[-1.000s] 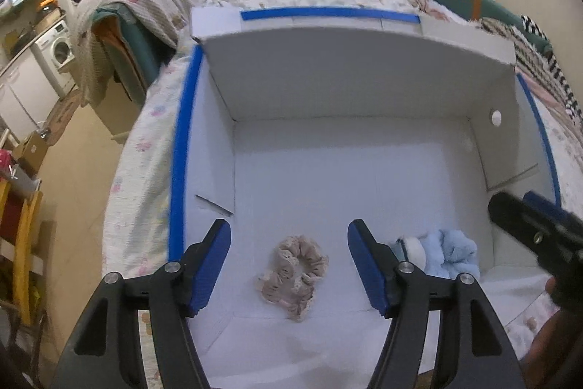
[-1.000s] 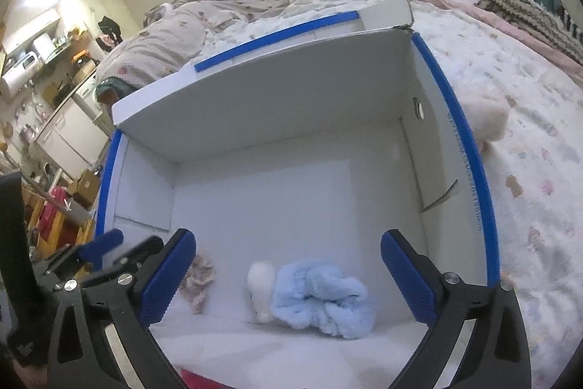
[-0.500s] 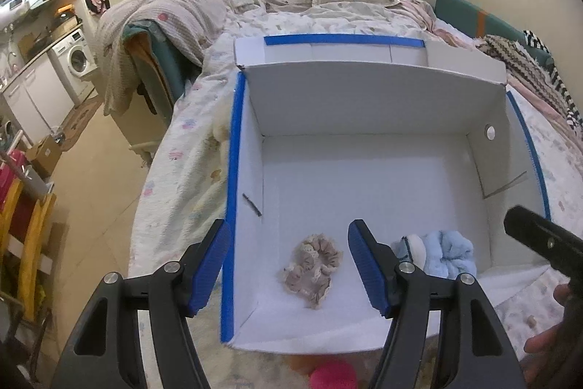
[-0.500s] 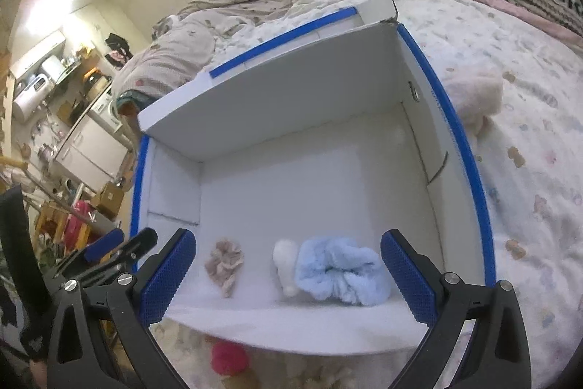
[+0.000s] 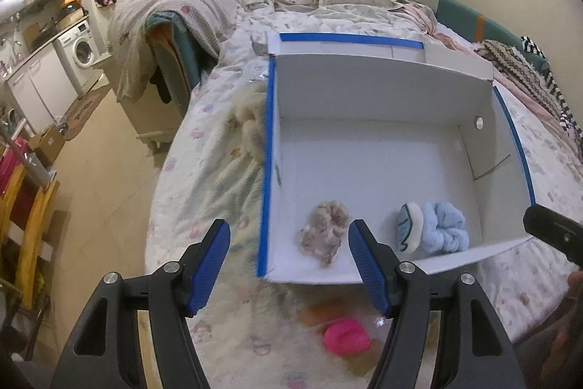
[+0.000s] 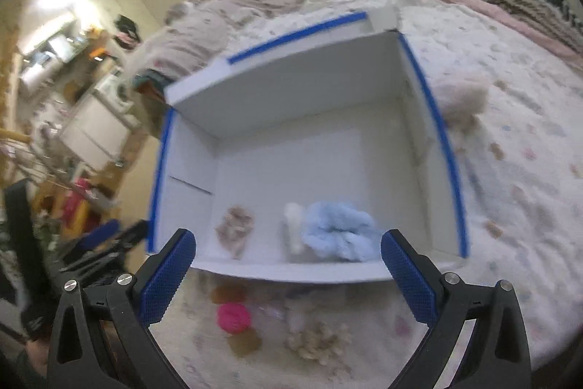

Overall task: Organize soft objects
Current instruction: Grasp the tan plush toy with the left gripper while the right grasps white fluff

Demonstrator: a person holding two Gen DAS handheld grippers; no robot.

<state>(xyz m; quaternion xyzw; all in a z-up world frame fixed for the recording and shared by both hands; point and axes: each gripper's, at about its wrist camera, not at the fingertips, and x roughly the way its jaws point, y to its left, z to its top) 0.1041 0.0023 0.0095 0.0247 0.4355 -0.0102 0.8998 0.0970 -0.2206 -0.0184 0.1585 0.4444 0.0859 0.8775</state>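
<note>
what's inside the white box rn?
Inside the white box, near its front wall: a beige scrunchie, a light blue scrunchie and a white-and-blue round piece beside it. Whatever lies beneath them is covered.

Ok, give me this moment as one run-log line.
left tool: open, empty | right tool: open, empty | box: beige scrunchie, blue scrunchie inside | pink scrunchie: on bed, outside box

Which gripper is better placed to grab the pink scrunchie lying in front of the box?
Left, probably. The pink scrunchie lies just below the open left gripper, nearly between its fingers; under the right gripper it sits off toward the left finger.
</note>
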